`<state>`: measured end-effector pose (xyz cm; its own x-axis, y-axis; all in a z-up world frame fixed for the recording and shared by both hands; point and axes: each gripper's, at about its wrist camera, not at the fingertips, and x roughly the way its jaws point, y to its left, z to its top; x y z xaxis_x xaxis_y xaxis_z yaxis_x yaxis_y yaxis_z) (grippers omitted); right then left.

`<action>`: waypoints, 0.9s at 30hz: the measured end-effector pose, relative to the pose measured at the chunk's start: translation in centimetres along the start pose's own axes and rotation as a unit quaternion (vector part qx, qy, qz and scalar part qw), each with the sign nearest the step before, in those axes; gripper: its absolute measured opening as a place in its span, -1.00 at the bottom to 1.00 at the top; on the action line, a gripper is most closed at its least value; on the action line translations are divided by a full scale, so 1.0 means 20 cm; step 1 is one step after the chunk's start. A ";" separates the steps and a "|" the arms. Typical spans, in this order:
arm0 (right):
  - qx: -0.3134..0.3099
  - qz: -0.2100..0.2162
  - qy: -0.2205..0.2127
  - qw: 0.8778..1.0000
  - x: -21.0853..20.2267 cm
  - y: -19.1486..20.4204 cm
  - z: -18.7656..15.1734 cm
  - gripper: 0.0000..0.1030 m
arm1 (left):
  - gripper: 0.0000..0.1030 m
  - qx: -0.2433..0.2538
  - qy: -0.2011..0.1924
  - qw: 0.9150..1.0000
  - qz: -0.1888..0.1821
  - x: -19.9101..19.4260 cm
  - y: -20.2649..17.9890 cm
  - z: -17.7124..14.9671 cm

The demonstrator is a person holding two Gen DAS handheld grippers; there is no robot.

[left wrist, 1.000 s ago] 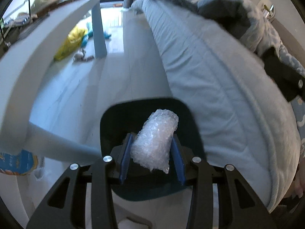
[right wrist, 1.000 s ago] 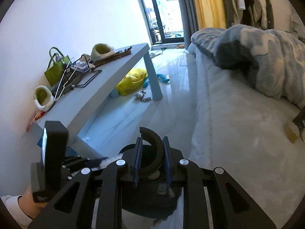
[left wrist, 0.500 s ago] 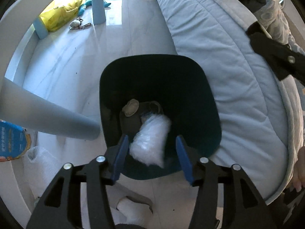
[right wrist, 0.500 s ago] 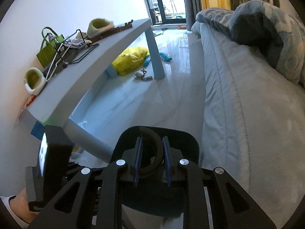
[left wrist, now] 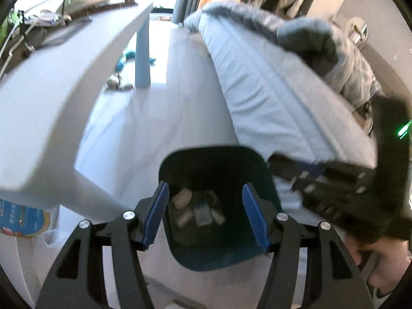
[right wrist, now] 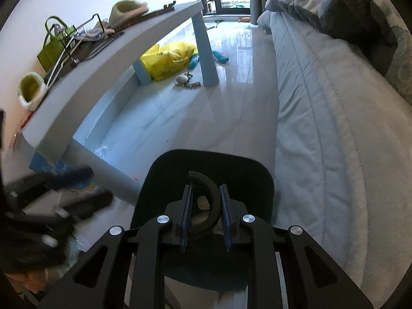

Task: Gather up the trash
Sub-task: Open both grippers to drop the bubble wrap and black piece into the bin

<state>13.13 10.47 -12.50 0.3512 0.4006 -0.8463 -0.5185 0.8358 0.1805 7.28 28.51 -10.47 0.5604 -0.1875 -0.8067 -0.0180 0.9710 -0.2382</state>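
Bubble wrap has dropped from the left gripper's [left wrist: 206,215] just-opened, empty fingers into the bin [left wrist: 265,166] below; the right gripper [right wrist: 205,215] grips a black curved piece [right wrist: 212,198], best released directly above the bin.

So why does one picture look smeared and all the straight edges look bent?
Left wrist view: motion blur smears the table, the bed and the other claw; only its own claw over the bin stays crisp. Right wrist view: mostly sharp, blur only at lower left; window glare streaks the floor. Both: the fisheye lens bows straight lines and darkens the corners.
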 end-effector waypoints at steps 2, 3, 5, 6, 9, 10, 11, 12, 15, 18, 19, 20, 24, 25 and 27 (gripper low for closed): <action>-0.003 -0.003 0.011 1.000 0.04 0.00 -0.01 -0.58 | 0.20 -0.006 -0.020 1.000 -0.014 -0.05 0.00 0.02; -0.004 -0.005 0.016 1.000 0.06 0.00 -0.02 -0.58 | 0.18 -0.007 -0.030 0.999 -0.016 -0.07 0.00 0.03; -0.004 -0.007 0.023 1.000 0.08 0.00 -0.03 -0.58 | 0.13 -0.004 -0.049 0.999 -0.012 -0.11 -0.01 0.05; -0.003 -0.009 0.029 1.000 0.11 0.00 -0.04 -0.58 | 0.11 -0.001 -0.061 0.998 -0.010 -0.15 -0.01 0.07; -0.003 -0.009 0.043 0.999 0.15 0.00 -0.06 -0.58 | 0.11 -0.007 -0.085 0.996 -0.018 -0.21 -0.01 0.09; -0.005 -0.011 0.046 0.999 0.17 0.01 -0.07 -0.58 | 0.07 -0.011 -0.093 0.995 -0.021 -0.23 -0.01 0.11; -0.009 -0.013 0.051 0.999 0.19 0.02 -0.08 -0.58 | 0.05 -0.013 -0.098 0.995 -0.023 -0.25 -0.01 0.12; -0.011 -0.015 0.054 0.998 0.20 0.03 -0.09 -0.58 | 0.04 -0.015 -0.106 0.994 -0.027 -0.28 -0.01 0.13; -0.022 -0.022 0.069 0.997 0.25 0.05 -0.12 -0.58 | -0.03 -0.016 -0.130 0.991 -0.035 -0.35 -0.02 0.16; -0.035 -0.033 0.087 0.995 0.31 0.06 -0.15 -0.58 | -0.08 -0.019 -0.150 0.987 -0.059 -0.41 -0.05 0.18; -0.038 -0.036 0.091 0.994 0.33 0.07 -0.16 -0.58 | -0.12 -0.021 -0.156 0.985 -0.066 -0.43 -0.06 0.19; -0.041 -0.038 0.096 0.994 0.35 0.07 -0.17 -0.58 | -0.13 -0.021 -0.163 0.984 -0.072 -0.45 -0.06 0.20; -0.058 -0.045 0.107 0.992 0.40 0.09 -0.20 -0.58 | -0.23 -0.014 -0.182 0.980 -0.074 -0.51 -0.11 0.22; -0.061 -0.047 0.111 0.991 0.41 0.09 -0.21 -0.58 | -0.23 -0.015 -0.185 0.980 -0.077 -0.53 -0.12 0.23; -0.062 -0.045 0.118 0.990 0.42 0.08 -0.23 -0.58 | -0.23 -0.019 -0.189 0.978 -0.086 -0.55 -0.13 0.23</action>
<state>11.67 13.53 -21.69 0.2157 0.2148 -0.9525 -0.5901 0.8059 0.0481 4.98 28.68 1.58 0.8240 -0.2720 -0.4970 0.0765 0.9226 -0.3780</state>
